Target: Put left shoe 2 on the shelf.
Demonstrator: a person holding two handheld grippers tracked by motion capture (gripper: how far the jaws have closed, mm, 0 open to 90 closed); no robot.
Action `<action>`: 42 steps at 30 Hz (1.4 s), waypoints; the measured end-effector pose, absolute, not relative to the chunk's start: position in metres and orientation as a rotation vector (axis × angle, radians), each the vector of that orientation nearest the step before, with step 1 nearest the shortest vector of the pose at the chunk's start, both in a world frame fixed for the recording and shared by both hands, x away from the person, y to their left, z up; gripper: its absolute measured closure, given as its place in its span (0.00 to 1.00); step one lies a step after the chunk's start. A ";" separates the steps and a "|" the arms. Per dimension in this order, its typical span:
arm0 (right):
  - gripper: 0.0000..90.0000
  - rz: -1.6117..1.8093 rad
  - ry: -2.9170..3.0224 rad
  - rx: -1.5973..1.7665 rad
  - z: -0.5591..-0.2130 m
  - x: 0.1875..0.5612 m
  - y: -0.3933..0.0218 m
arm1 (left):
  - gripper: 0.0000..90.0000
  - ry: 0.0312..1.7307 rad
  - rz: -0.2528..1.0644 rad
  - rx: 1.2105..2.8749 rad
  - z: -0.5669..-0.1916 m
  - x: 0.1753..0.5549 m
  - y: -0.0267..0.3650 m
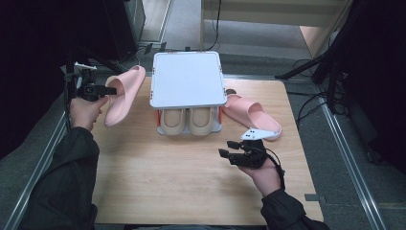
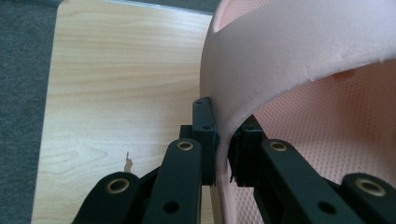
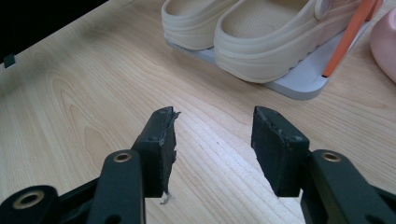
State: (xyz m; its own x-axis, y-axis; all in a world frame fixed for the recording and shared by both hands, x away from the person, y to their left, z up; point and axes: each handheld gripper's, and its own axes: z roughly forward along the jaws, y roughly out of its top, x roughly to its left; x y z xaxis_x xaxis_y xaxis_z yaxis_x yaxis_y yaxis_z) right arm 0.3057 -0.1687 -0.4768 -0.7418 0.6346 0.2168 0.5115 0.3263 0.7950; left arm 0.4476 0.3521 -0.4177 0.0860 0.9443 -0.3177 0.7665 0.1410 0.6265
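Note:
My left gripper (image 1: pixel 104 91) is shut on the strap of a pink slipper (image 1: pixel 123 93), which hangs lifted off the table at the left of the rack. Up close, the pink slipper (image 2: pixel 299 65) has its strap edge pinched between the two black pads of the left gripper (image 2: pixel 225 149). A second pink slipper (image 1: pixel 251 116) lies flat on the table to the right of the rack. My right gripper (image 1: pixel 229 147) hovers low over the wood in front of it, open, and nothing sits between the jaws of the right gripper (image 3: pixel 214 140).
A two-tier shoe rack (image 1: pixel 187 79) with a white top shelf and orange posts stands at the table's far middle. A pair of beige clogs (image 1: pixel 187 120) fills its lower shelf; the beige clogs (image 3: pixel 252 32) lie just ahead of the right gripper. Grey floor borders the table (image 1: pixel 182 187).

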 end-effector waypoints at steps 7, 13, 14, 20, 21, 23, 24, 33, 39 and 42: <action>0.56 1.394 2.451 1.064 -0.477 0.307 -0.169 | 0.91 1.687 0.335 1.684 -0.385 0.455 0.343; 0.56 1.405 2.452 1.056 -0.476 0.310 -0.167 | 0.91 1.683 0.342 1.701 -0.365 0.465 0.333; 0.56 1.401 2.455 1.057 -0.477 0.310 -0.167 | 0.91 1.679 0.346 1.709 -0.357 0.467 0.329; 0.56 1.391 2.471 1.043 -0.478 0.309 -0.164 | 0.90 1.634 0.366 1.705 -0.327 0.479 0.308; 0.56 1.391 2.471 1.043 -0.478 0.309 -0.164 | 0.90 1.634 0.366 1.705 -0.327 0.479 0.308; 0.56 1.390 2.470 1.049 -0.478 0.309 -0.164 | 0.90 1.623 0.373 1.712 -0.321 0.483 0.301; 0.56 1.390 2.469 1.047 -0.478 0.309 -0.164 | 0.90 1.613 0.382 1.728 -0.316 0.487 0.292; 0.56 1.398 2.468 1.045 -0.478 0.310 -0.166 | 0.89 1.555 0.362 1.744 -0.310 0.503 0.255; 0.56 1.409 2.456 1.074 -0.479 0.312 -0.169 | 0.89 1.559 0.355 1.773 -0.316 0.515 0.234; 0.56 1.408 2.457 1.071 -0.479 0.312 -0.170 | 0.88 1.555 0.355 1.791 -0.318 0.518 0.226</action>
